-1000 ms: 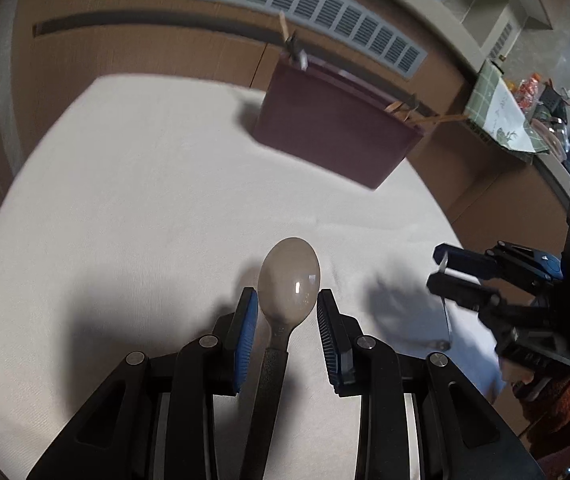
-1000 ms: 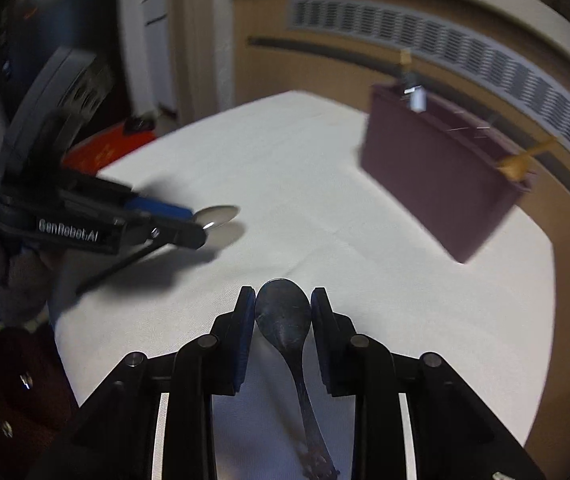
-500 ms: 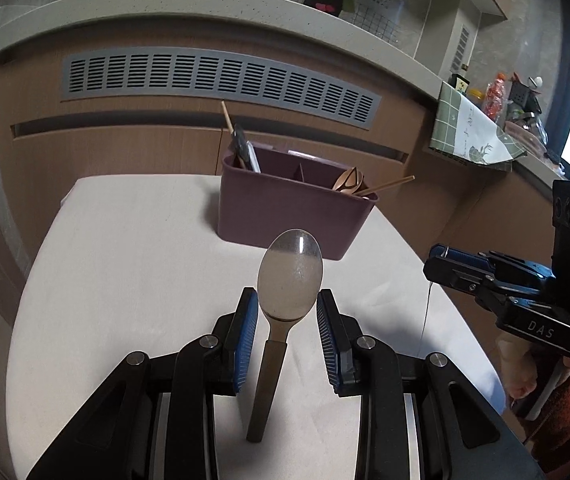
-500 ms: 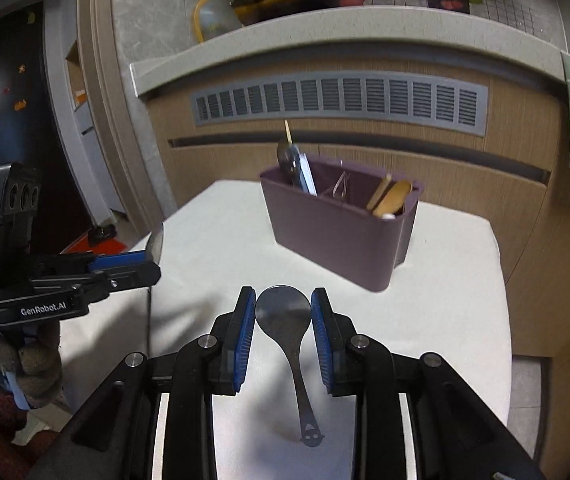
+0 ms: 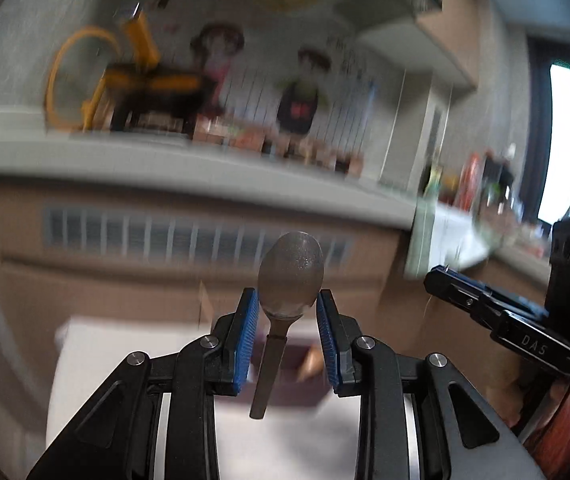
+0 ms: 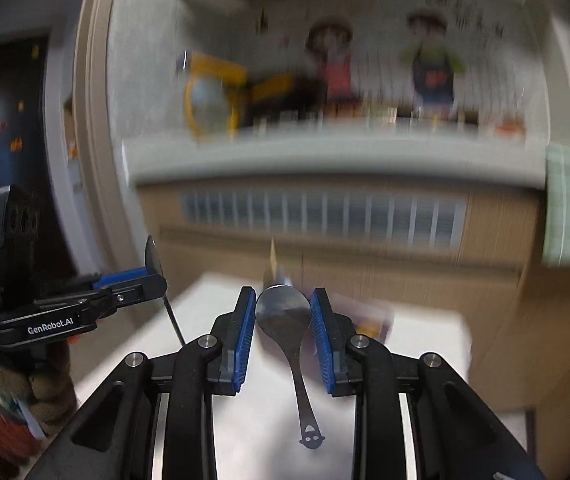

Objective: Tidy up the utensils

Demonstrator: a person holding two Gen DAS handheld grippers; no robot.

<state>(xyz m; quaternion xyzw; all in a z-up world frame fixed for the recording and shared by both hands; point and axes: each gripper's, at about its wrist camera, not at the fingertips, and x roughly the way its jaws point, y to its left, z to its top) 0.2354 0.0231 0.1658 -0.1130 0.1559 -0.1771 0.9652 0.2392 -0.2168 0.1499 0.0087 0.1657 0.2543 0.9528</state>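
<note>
My left gripper (image 5: 288, 314) is shut on a metal spoon (image 5: 289, 276), bowl up, its flat handle hanging down. My right gripper (image 6: 283, 314) is shut on a second metal spoon (image 6: 283, 312), bowl up, handle hanging with a smiley cut-out end. Both are raised and tilted up above the white table (image 6: 425, 336). The purple utensil caddy (image 5: 297, 388) is blurred and mostly hidden behind each gripper, and shows in the right wrist view (image 6: 369, 320). The right gripper appears at the right in the left wrist view (image 5: 497, 312), and the left gripper at the left in the right wrist view (image 6: 85, 304).
A brown counter front with a grey vent grille (image 5: 189, 236) rises behind the table. A grey countertop (image 6: 325, 160) above carries blurred clutter. A white tablecloth (image 5: 125, 344) covers the table below the grippers.
Both grippers have tilted upward and lifted with their spoons. The view has swung from the table and caddy to the counter and wall. The caddy has dropped low in both views.
</note>
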